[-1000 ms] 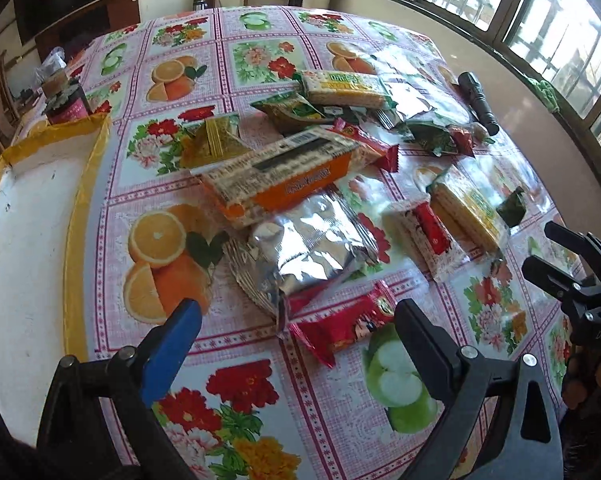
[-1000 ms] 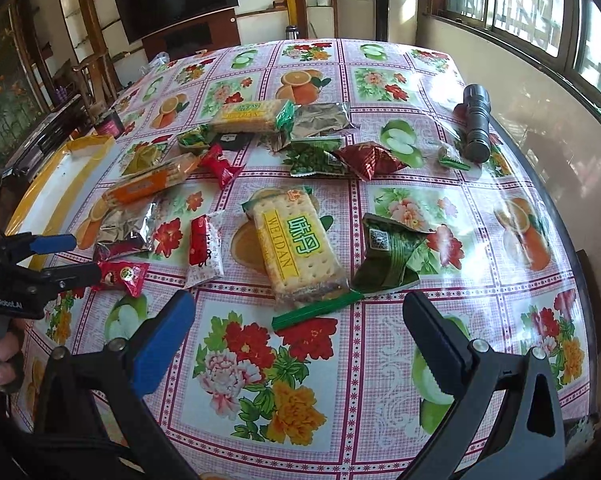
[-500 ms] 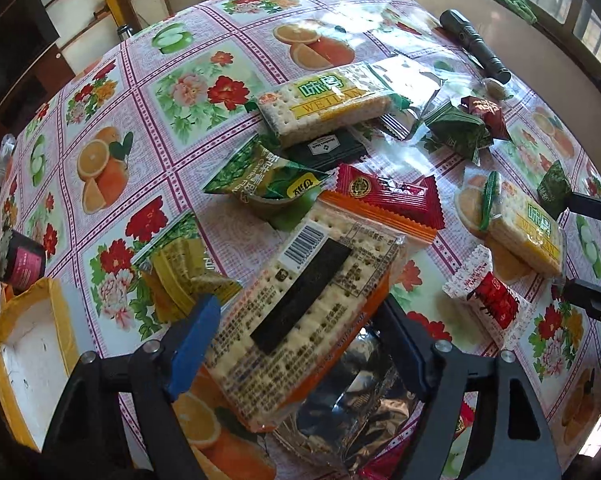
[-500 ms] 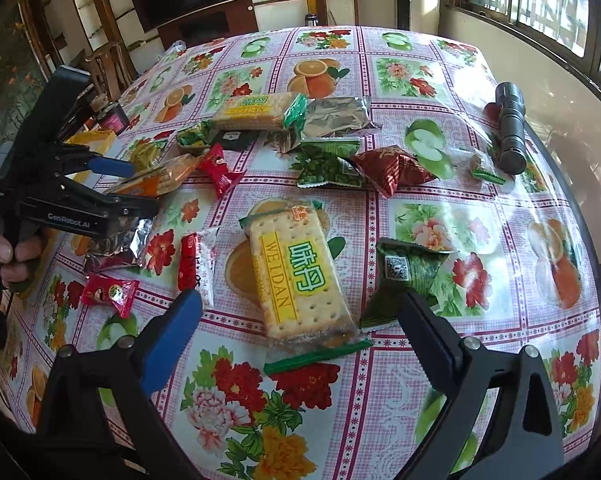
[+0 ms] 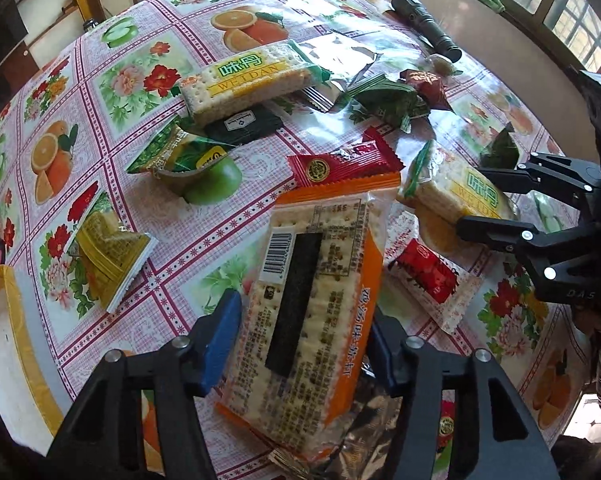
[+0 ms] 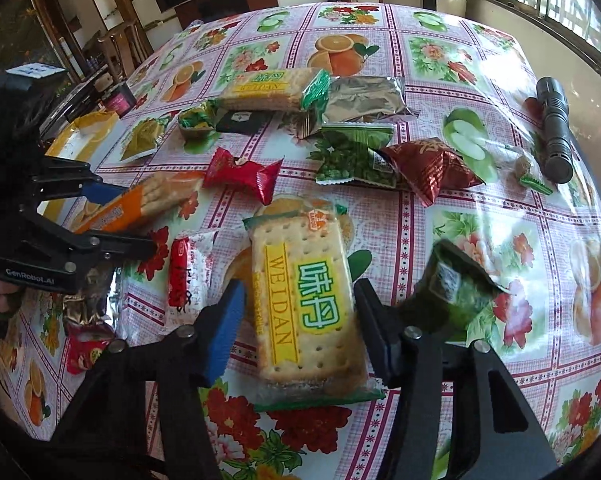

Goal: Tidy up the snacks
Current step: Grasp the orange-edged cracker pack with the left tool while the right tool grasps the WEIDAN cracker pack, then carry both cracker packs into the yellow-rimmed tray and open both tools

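Several snack packs lie on a fruit-and-flower tablecloth [image 5: 148,68]. My left gripper [image 5: 300,344] is closed on an orange cracker pack [image 5: 316,312], its blue pads against both sides; the pack also shows in the right wrist view [image 6: 140,204], above a silver pouch [image 5: 364,436]. My right gripper [image 6: 296,320] straddles a yellow-green WEIDAN cracker pack [image 6: 304,300] with gaps at both pads. A second WEIDAN pack [image 5: 248,80] lies farther back. A red candy wrapper [image 6: 244,172] and a green pea bag [image 6: 352,160] lie mid-table.
A white tray with a yellow rim [image 5: 4,344] sits at the left table edge. A black flashlight [image 6: 556,132] lies at the right near the window. A dark green packet [image 6: 456,288] lies beside my right finger. A yellow wafer pack [image 5: 108,252] lies left.
My left gripper moved in and closed on the orange cracker pack. My right gripper moved forward and narrowed around the WEIDAN pack, and the dark green packet beside it shifted.
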`<action>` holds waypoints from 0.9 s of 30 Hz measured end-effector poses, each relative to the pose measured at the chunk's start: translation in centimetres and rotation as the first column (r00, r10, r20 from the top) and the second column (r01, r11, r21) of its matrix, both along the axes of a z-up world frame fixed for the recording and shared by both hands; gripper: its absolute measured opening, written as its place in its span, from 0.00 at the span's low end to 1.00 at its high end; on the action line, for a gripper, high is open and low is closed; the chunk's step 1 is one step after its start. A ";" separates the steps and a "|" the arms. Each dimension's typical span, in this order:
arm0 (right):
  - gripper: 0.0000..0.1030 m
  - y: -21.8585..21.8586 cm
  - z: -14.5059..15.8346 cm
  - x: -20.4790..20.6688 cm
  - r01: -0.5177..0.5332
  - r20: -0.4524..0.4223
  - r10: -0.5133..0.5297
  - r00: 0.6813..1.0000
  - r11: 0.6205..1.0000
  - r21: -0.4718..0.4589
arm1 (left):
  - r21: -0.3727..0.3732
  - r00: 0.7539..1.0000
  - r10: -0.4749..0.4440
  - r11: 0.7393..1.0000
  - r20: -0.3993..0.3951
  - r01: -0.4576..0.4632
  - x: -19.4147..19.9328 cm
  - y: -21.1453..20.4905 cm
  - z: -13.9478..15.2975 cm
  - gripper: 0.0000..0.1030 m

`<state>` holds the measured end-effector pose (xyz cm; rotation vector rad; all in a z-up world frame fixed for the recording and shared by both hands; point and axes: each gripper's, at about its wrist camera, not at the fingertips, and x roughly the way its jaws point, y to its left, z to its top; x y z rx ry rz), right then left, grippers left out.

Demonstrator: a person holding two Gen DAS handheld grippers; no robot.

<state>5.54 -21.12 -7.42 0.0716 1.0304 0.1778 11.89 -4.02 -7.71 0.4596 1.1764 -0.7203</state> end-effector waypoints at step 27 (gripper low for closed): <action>0.47 3.7 4.5 -6.8 0.073 0.121 -0.083 0.989 0.994 0.079 | -0.193 0.958 0.283 0.943 0.037 -0.271 -7.1 4.5 3.7 0.52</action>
